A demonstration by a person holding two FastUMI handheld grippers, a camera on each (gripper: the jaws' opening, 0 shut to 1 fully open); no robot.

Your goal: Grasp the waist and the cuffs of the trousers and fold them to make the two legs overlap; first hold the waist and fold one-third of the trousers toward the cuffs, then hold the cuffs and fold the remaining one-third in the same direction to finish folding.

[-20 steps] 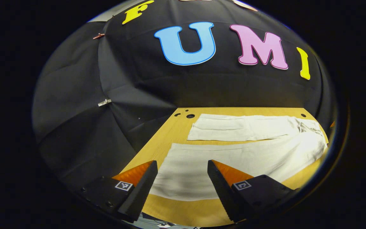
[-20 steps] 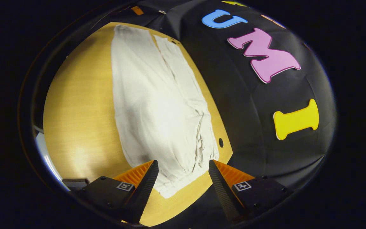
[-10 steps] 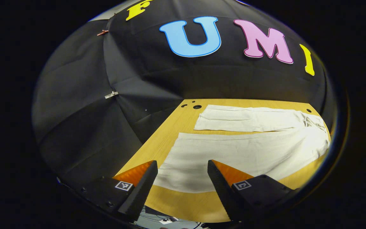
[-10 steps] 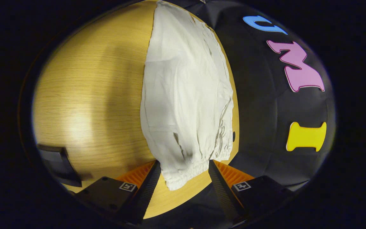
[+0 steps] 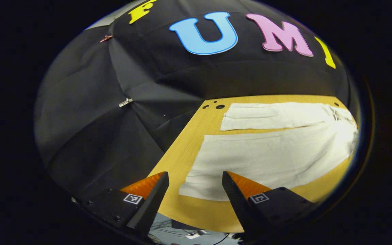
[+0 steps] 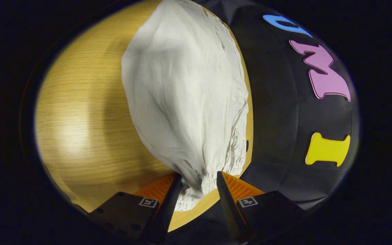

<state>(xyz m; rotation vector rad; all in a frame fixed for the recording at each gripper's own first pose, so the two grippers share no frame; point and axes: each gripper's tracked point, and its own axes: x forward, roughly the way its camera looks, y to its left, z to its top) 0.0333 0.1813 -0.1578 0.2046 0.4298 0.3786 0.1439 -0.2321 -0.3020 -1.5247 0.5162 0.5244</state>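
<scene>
Trousers (image 6: 185,102) waist bunched, right gripper (image 6: 197,182) closing

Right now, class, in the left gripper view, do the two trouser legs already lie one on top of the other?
No: the trousers lie spread on the table, bare wood showing between the legs.

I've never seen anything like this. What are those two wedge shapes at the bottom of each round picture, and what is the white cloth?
Each picture comes from a camera riding on a hand-held gripper; a person carries one in each hand. The wedges are that gripper's own two fingers. The left gripper is open, hovering near a cuff of the white trousers, which lie spread on a wooden table. In the right gripper view, the right gripper has its fingers around the trousers' gathered waist. They look nearly closed; whether they pinch it yet is unclear.
</scene>
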